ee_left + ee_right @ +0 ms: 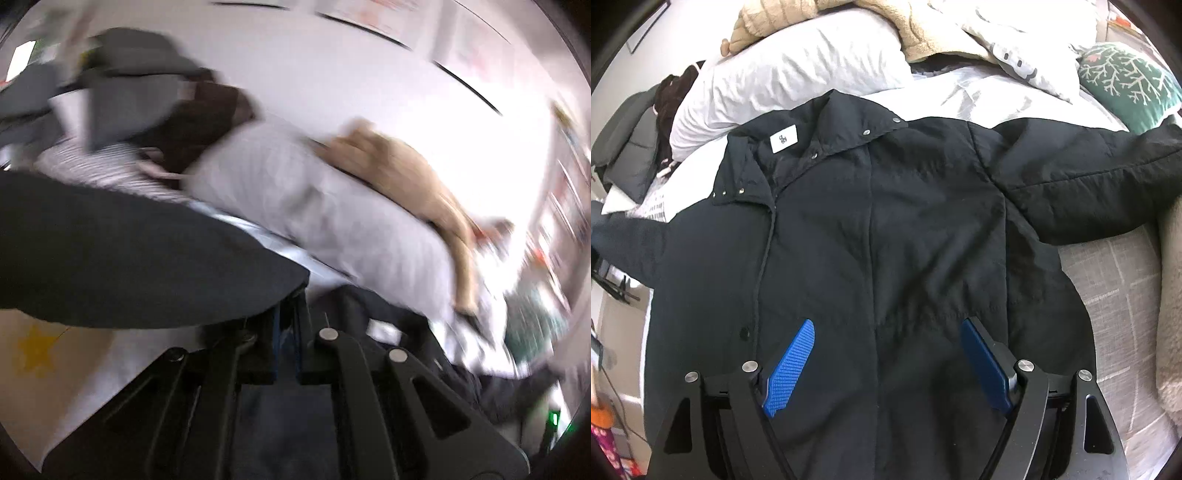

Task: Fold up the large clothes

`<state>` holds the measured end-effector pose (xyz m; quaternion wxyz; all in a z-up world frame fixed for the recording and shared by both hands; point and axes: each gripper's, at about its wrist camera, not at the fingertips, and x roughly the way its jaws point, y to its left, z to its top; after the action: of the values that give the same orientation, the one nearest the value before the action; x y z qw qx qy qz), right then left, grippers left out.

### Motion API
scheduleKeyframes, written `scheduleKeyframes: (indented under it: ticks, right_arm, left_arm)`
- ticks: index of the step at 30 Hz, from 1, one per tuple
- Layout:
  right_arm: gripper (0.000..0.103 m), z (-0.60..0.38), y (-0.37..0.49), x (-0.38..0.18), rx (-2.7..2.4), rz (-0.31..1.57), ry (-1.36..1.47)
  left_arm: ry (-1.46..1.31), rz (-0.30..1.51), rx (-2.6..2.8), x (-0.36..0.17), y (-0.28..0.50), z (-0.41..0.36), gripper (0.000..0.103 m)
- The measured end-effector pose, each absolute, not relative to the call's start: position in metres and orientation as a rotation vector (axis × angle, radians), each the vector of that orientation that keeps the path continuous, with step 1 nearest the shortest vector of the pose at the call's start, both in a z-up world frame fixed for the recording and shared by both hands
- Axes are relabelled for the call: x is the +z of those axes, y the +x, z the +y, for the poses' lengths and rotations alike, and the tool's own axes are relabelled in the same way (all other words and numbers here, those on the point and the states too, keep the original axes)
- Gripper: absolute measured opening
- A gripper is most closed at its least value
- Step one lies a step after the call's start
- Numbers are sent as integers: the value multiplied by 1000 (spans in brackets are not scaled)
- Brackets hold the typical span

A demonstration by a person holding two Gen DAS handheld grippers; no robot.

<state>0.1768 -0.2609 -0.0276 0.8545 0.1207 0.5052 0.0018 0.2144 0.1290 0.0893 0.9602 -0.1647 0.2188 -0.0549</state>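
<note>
Bed (pixel 1108 280), grey grid-pattern cover, takes up most of what we see from the right wrist view. On it lies the black padded jacket (pixel 871 229), front up, collar toward the pillows, one sleeve (pixel 1089 177) stretched out to the right, the other running off to the left edge. White pillow (pixel 790 77) just beyond the collar, with a tan fleecy throw (pixel 916 29) draped over its far end. Green cushion with a pale coral pattern (pixel 1126 81) at the far right.

We note the right gripper (pixel 886 354) above the jacket's lower front, blue pads (pixel 792 362) spread wide, nothing between them.

Left gripper (pixel 286 332), in the blurred left wrist view: fingers pressed together, pinching dark jacket fabric (pixel 129 258), which hangs lifted across the left of that frame.

White label (pixel 783 138) inside the collar: a small dark mark, too small for us to read. Silver snaps (pixel 866 132) along the collar.
</note>
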Motion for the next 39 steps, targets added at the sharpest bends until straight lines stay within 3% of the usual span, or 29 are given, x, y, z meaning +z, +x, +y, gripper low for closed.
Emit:
scheduleKeyframes:
  ticks: [6,11,12,14,18,26,31,34,35,37,39]
  right_arm:
    - [83,-261,178,-27,1,1065,250]
    - [83,-263,180,-32,6,1081,264]
    - [83,-263,181,-33,8,1085,267]
    - [83,-262,181,-35,15,1093,273]
    - [84,-262,181,-36,26,1096,275]
    - [84,-259,185,-42,34,1105,296]
    - [83,-267,183,-35,4,1077,284]
    - [84,-281,175,-26,-52,1031,302]
    - [84,-287,172,-20,-77,1007,302]
    - [84,-295,165,-8,-118,946,285]
    - [84,-301,159,6,-169,891,244]
  left_arm:
    - [-46,663,-392,48,229,0,7]
    - [246,1101,-511,-75,230,-65,26]
    - [280,1090,-509,-85,225,-67,26]
    - [292,987,-527,-83,209,-63,30]
    - [238,1035,-570,-65,204,-50,55]
    - [10,956,-337,-40,214,42,60]
    - [-145,1177,-87,-74,235,90,60]
    - [-151,1172,-145,-50,223,77,61]
    - [-145,1151,-159,-38,217,70,63]
    - [-159,1103,-171,-15,202,61,82]
    - [-186,1054,-178,4,183,56,86]
